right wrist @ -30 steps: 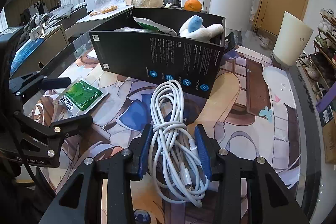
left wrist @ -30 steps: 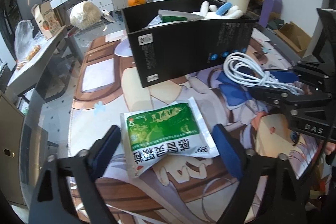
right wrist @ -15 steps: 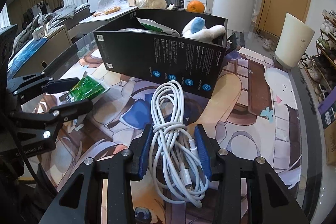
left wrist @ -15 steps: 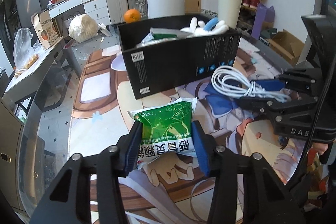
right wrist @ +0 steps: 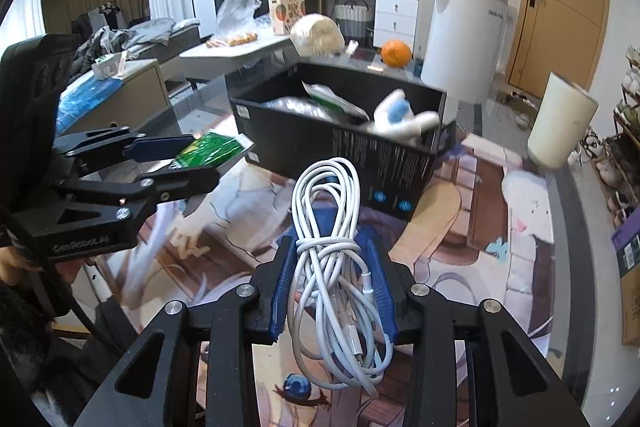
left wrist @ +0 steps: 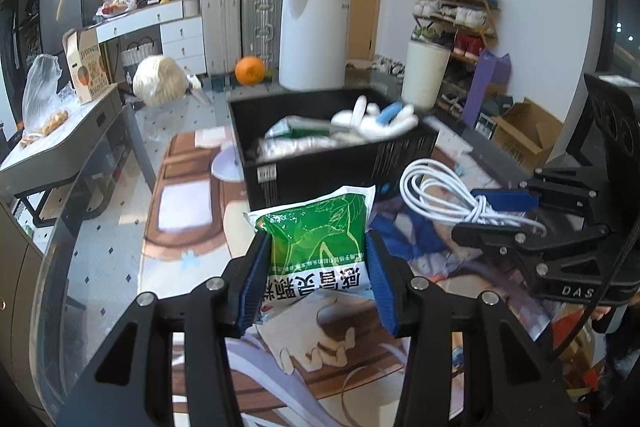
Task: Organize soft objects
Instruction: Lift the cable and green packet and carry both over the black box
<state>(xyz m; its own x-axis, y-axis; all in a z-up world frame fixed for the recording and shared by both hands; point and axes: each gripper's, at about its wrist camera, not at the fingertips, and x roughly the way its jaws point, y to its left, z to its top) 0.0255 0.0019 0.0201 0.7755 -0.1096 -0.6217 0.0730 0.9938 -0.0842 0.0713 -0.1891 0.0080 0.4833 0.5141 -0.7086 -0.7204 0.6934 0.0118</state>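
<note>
A light, crinkly green sachet is clamped in the left tongs; a floppy white cable bundle is pinched mid-coil by the right tongs.

Wrist views side by side, facing black box, probably near

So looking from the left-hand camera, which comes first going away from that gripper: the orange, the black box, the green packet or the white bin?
1. The green packet, held right between the left gripper jaws.
2. The black box, just behind the packet on the table.
3. The orange, beyond the box, slightly left.
4. The white bin, behind and right of the orange.
</note>
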